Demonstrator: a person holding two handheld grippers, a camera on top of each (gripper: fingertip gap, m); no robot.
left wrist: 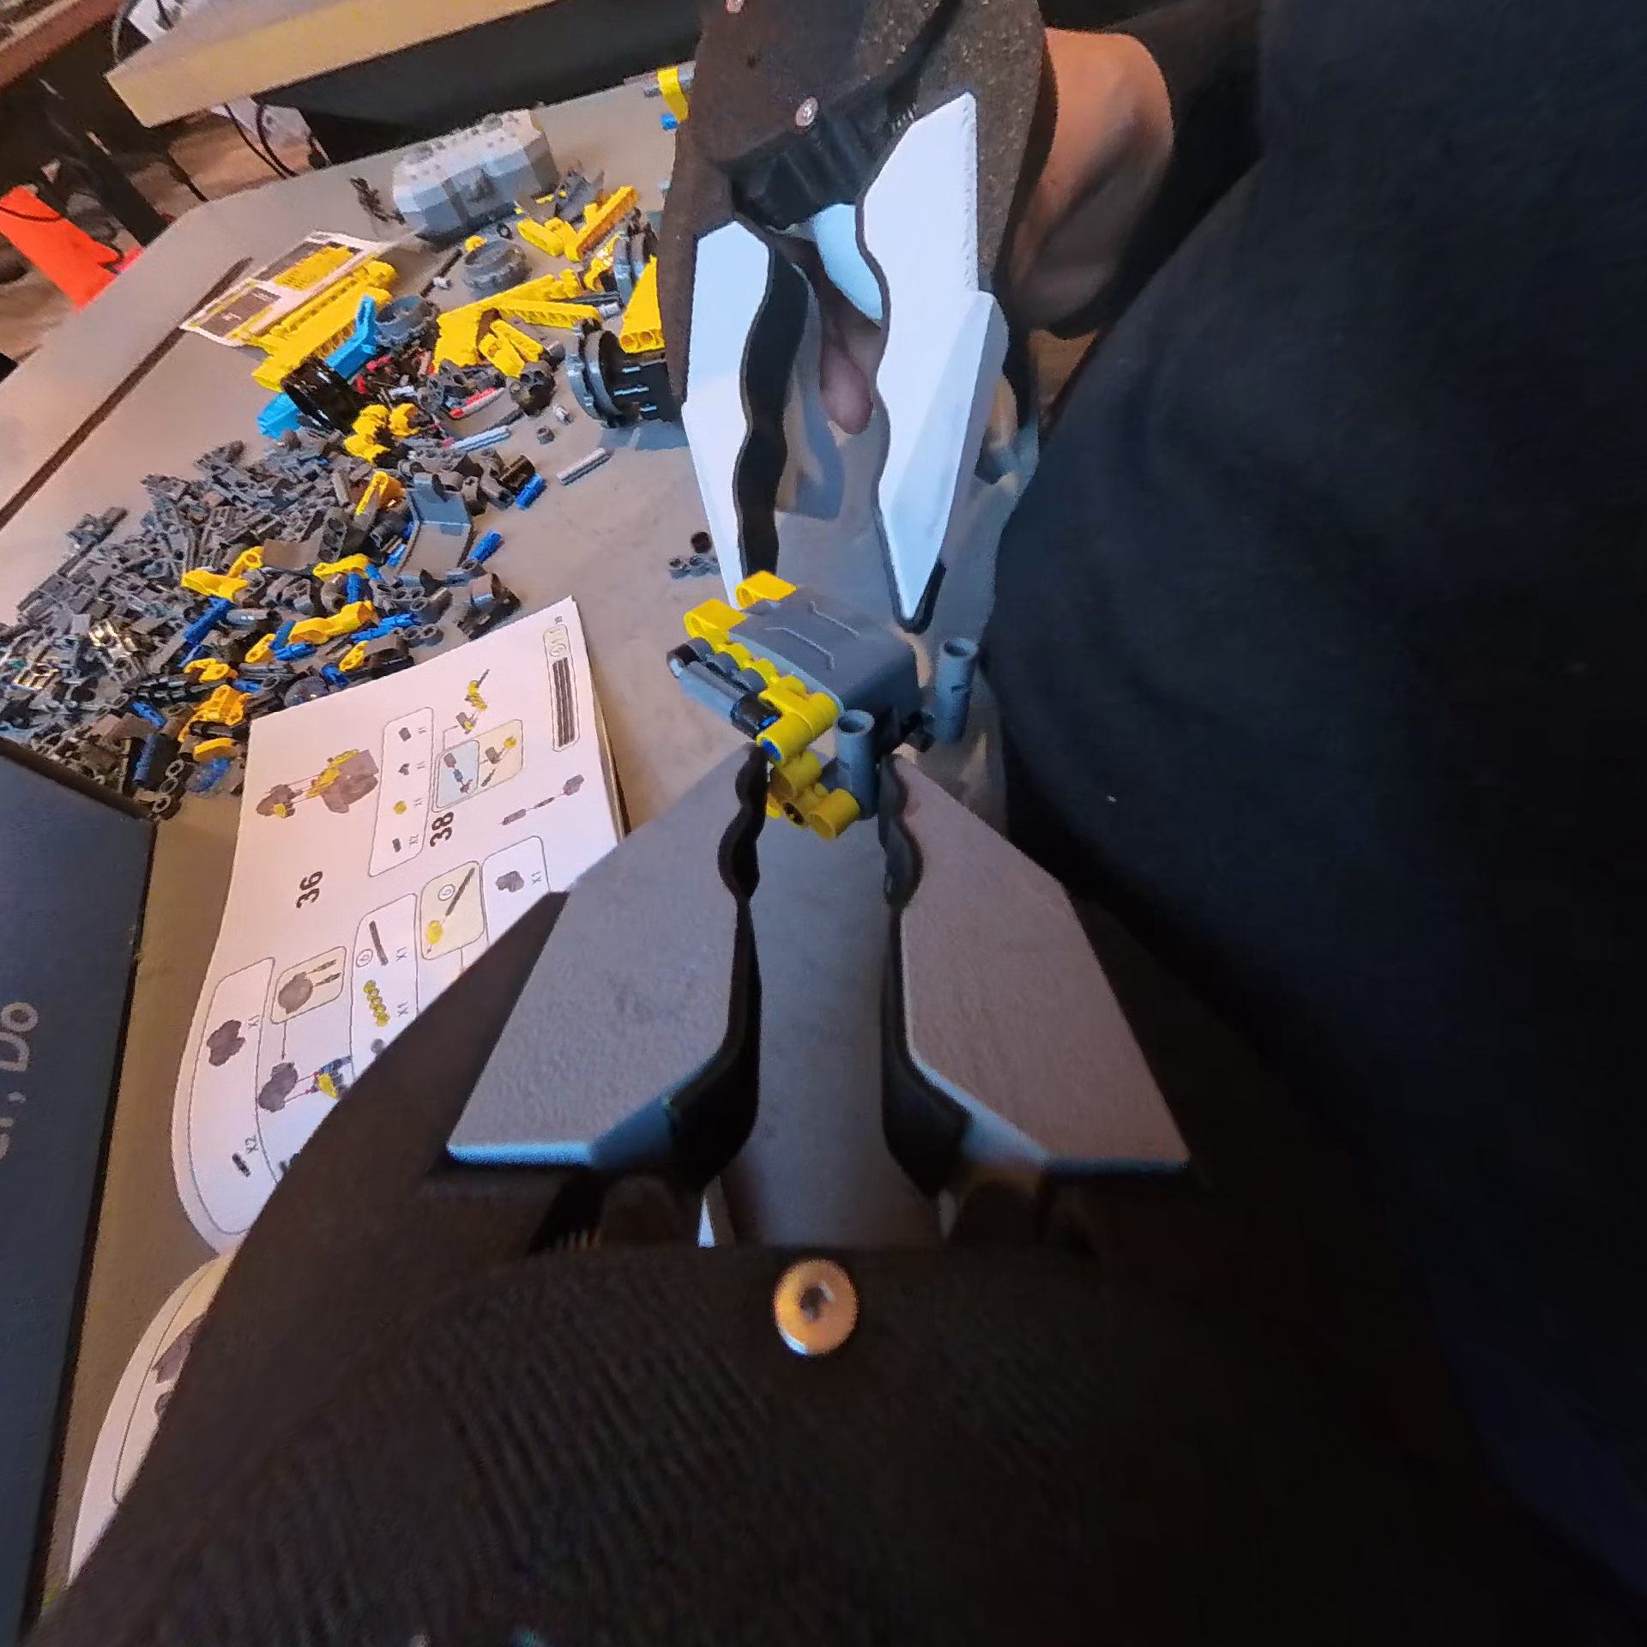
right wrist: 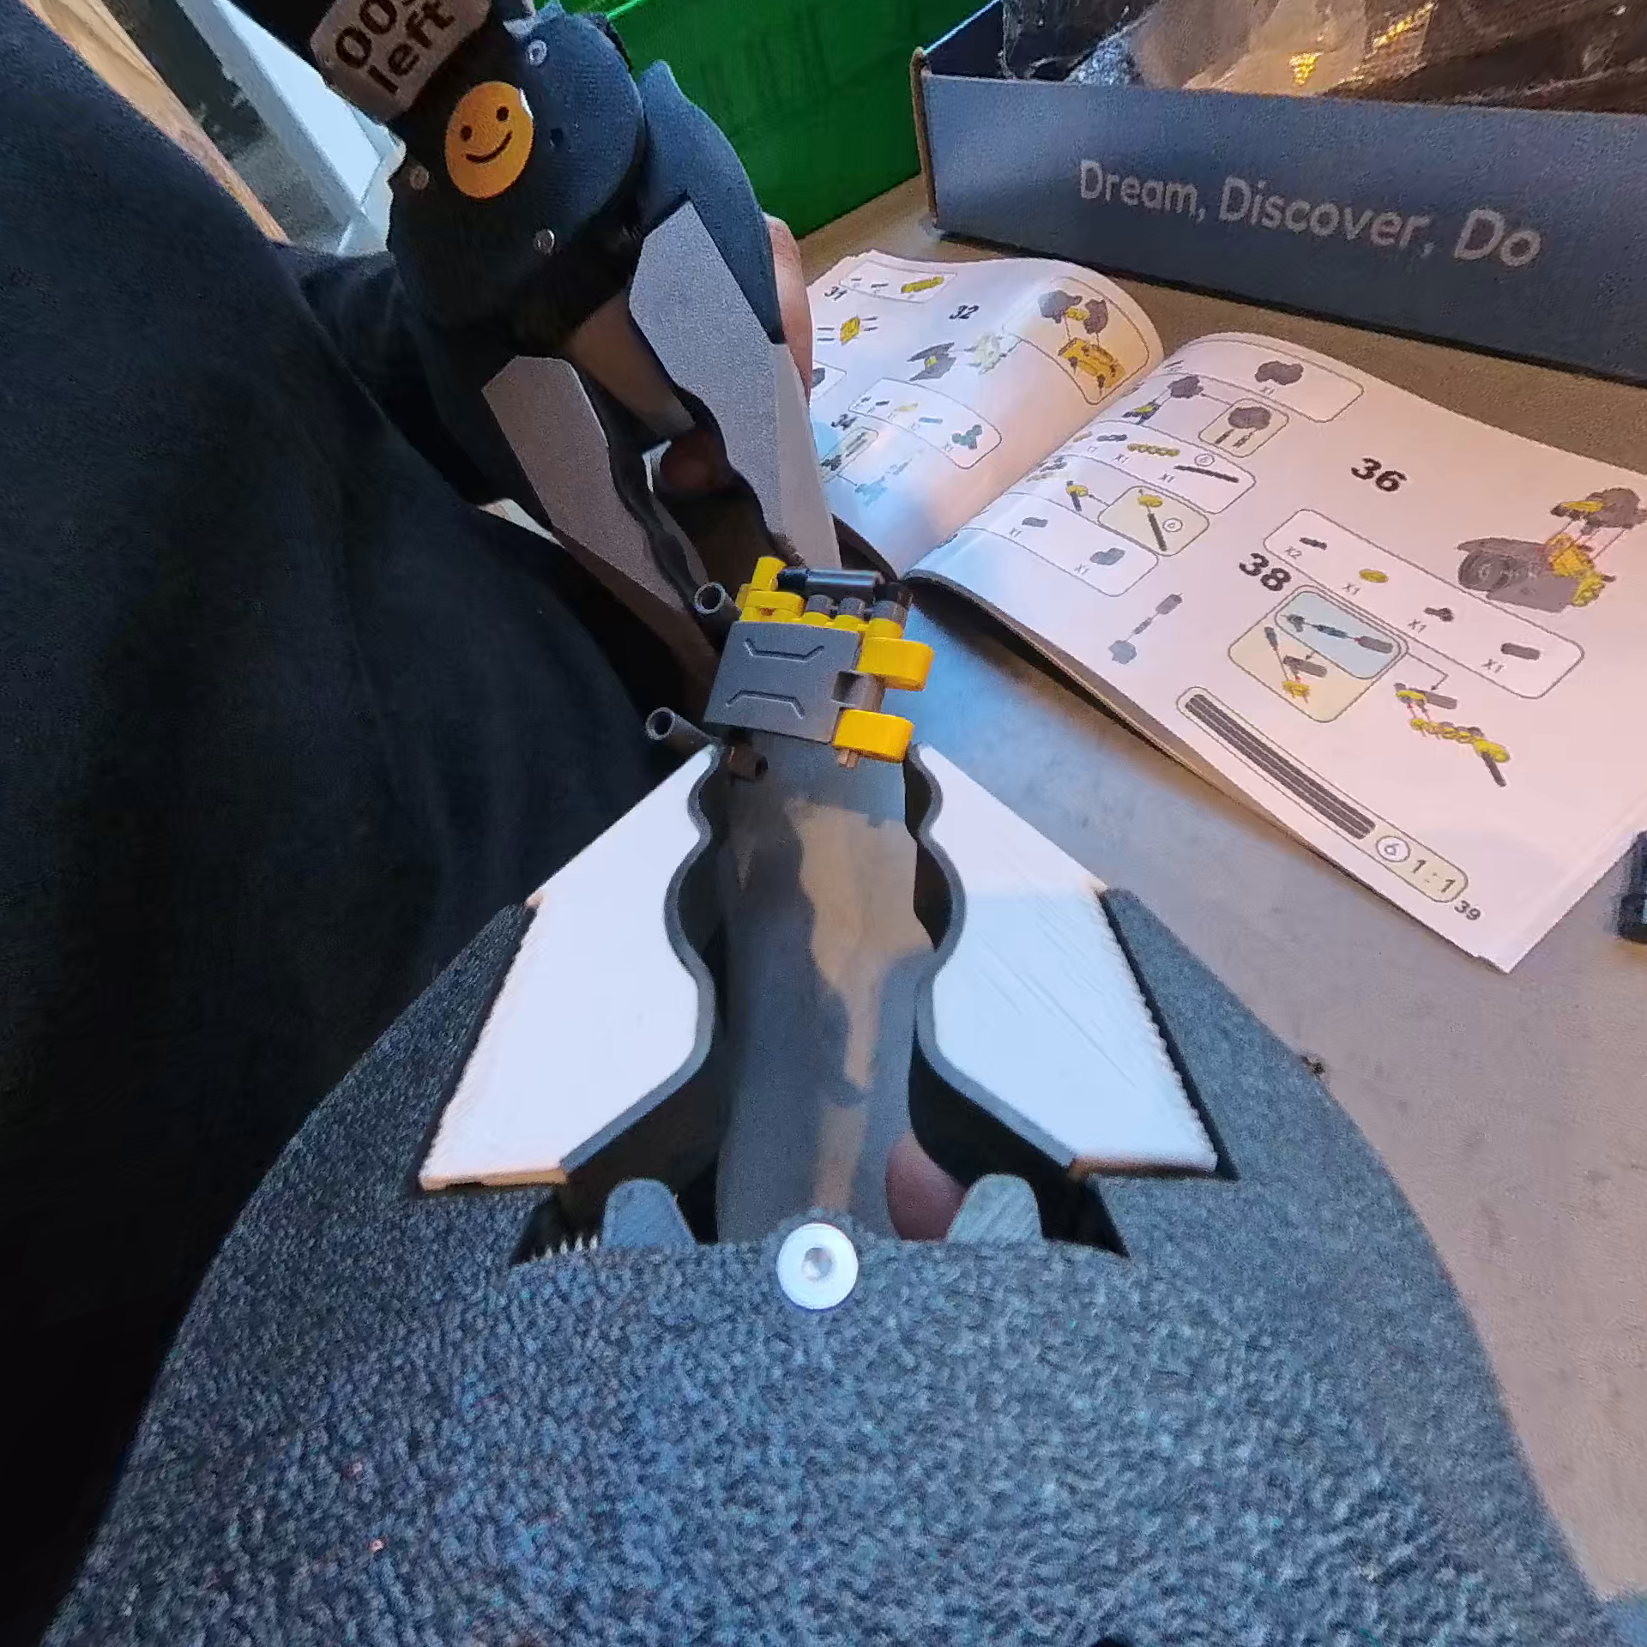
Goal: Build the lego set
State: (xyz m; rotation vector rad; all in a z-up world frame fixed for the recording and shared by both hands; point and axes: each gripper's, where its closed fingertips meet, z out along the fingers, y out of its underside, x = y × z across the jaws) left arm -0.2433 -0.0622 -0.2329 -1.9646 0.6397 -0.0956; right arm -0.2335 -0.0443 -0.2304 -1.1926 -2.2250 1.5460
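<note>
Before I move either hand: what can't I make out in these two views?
- Left gripper: the brick assembly hides where its tips touch.
- Right gripper: the contact lies under the assembly.
- Brick pile: far pieces too small and blurred.
- Booklet: lower pages hidden by the gripper body.

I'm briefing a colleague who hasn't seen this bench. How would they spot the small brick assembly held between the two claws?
Start at the open instruction booklet on the grey table. Just right of it, at the table's near edge, the left claw and the right claw meet tip to tip around the small assembly. Unlike the loose pieces piled farther back, it is off the table, a grey block edged with yellow connectors.
</note>
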